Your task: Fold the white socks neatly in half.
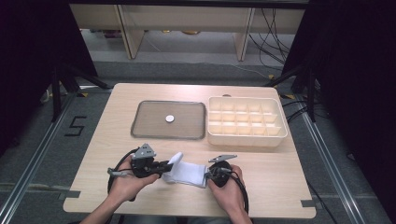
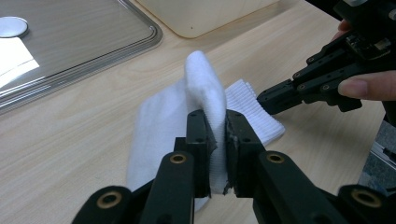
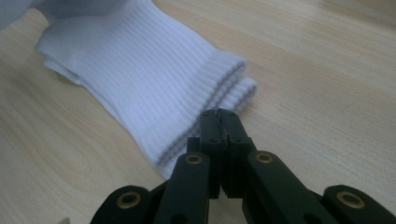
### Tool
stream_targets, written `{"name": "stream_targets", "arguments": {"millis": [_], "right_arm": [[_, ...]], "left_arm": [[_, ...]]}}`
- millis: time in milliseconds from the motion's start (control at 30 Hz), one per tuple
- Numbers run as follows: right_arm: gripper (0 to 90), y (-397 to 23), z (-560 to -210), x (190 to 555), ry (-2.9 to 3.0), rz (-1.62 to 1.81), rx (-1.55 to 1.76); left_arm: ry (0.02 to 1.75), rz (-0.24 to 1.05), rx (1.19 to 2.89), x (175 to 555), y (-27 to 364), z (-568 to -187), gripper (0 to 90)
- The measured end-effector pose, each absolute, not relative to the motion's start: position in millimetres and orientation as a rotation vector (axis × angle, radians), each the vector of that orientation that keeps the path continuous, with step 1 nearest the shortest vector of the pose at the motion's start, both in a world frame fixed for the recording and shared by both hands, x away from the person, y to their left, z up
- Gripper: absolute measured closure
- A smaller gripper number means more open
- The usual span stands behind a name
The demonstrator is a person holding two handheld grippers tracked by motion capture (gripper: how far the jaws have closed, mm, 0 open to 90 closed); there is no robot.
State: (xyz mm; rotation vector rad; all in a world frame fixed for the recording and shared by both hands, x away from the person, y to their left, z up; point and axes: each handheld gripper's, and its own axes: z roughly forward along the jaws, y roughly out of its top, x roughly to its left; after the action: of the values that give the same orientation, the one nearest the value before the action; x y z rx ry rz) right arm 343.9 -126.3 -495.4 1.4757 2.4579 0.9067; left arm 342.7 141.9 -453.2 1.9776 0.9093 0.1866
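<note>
A: What is going on here?

B: A person works on a white sock [image 1: 187, 173] that lies on the near part of the surface [image 1: 140, 196], between the two hands.

A: What does the left hand-held gripper [image 2: 215, 135] do?

B: Its jaws are almost together and they pinch a fold of the sock. That end is lifted up off the wood, like a little hump.

A: And the right hand-held gripper [image 3: 219, 122]?

B: Its jaws are pressed tight together. The tips sit right at the ribbed cuff end of the sock. I can't tell if a bit of the cuff edge is caught in them or if they just touch it.

A: So how far is the job?

B: I think the sock is being folded or rolled up. One end is picked up and bent over, but the cuff end lies flat. So the fold has begun and is not done.

A: What is left?

B: Bring the lifted end over to the cuff, press it down, then maybe put it away. Farther back there is a cream box with many little spaces [image 1: 246, 120], and a flat tray [image 1: 144, 123] with a small round white thing [image 1: 169, 118] on it. No sock is in either one yet.
</note>
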Motion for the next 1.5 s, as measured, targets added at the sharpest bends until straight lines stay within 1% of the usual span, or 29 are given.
{"name": "stream_targets", "arguments": {"millis": [500, 767, 833, 1500], "right_arm": [[89.5, -125.2, -495.6, 343.6, 2.452, 0.907, 1.479], [89.5, -125.1, -495.6, 343.5, 2.455, 0.910, 1.477], [89.5, -124.9, -495.5, 343.4, 2.456, 0.908, 1.477], [89.6, -126.0, -496.5, 344.8, 2.458, 0.879, 1.447]], "left_arm": [[0.903, 0.183, 1.980, 342.5, 134.2, -454.9, 80.8], [0.888, 0.187, 2.013, 343.2, 133.1, -455.1, 80.8], [0.903, 0.189, 1.986, 342.7, 130.4, -455.9, 80.8], [0.890, 0.186, 2.009, 344.5, 122.6, -457.9, 80.8]]}}
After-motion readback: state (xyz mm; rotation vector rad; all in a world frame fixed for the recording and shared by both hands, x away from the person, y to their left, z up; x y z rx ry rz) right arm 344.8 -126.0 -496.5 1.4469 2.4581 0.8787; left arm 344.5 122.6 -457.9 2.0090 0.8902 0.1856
